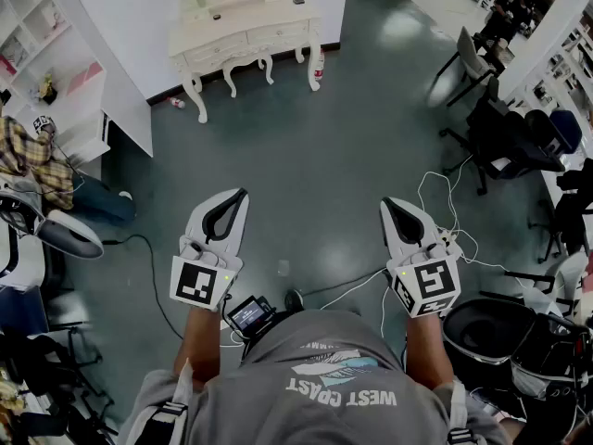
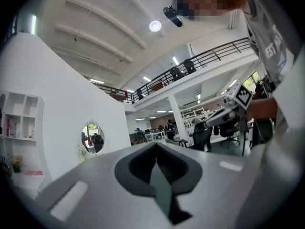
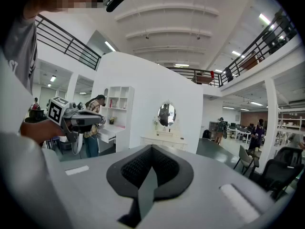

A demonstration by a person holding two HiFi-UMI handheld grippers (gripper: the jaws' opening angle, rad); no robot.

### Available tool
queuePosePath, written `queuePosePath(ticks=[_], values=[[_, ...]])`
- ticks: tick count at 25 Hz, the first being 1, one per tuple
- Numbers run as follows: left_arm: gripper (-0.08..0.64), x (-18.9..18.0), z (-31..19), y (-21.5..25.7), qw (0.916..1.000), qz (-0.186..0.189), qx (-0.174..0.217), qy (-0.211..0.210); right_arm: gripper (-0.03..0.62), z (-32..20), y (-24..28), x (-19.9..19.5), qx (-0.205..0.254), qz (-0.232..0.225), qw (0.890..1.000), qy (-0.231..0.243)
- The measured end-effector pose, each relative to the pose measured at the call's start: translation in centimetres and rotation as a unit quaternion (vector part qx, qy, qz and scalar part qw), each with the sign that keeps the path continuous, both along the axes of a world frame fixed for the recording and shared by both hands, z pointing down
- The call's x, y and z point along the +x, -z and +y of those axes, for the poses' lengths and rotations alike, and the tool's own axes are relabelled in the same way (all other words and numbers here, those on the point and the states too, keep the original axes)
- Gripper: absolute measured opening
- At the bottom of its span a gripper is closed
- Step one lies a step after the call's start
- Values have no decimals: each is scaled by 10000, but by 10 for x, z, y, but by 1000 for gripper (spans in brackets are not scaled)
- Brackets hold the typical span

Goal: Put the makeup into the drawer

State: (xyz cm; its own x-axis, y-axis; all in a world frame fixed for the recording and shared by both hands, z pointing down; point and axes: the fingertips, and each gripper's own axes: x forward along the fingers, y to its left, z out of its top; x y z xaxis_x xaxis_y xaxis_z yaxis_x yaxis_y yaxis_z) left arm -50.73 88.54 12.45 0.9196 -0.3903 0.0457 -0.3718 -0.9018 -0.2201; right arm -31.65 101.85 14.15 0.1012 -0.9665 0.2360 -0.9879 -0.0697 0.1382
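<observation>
A white dressing table [image 1: 232, 28] with front drawers stands far ahead against the wall, under an oval mirror [image 3: 166, 114]. A few small dark items [image 1: 298, 1] lie on its top, too small to identify. My left gripper [image 1: 242, 194] and right gripper [image 1: 386, 202] are held out side by side over the grey floor, well short of the table. Both are shut with nothing between the jaws. In the left gripper view its closed jaws [image 2: 156, 146] fill the lower frame. The right gripper view shows the same for its own jaws [image 3: 152, 148].
A white shelf unit [image 1: 56, 72] stands at the left, with a person in a plaid shirt [image 1: 28, 156] beside it. Office chairs [image 1: 500, 137] and white cables [image 1: 445, 202] are at the right. A small bottle [image 1: 318, 70] sits by a table leg.
</observation>
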Motion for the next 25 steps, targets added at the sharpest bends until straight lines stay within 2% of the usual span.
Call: queuePosePath(ticks=[15, 21, 25], values=[[2, -25, -50, -3, 9999, 96, -106, -10, 0, -48, 5, -10, -9, 67, 9999, -77], [2, -30, -67, -5, 9998, 130, -123, -57, 2, -69, 16, -4, 261, -234, 9993, -146], [2, -22, -76, -9, 9997, 150, -168, -74, 2, -80, 15, 9, 171, -269, 9994, -119]])
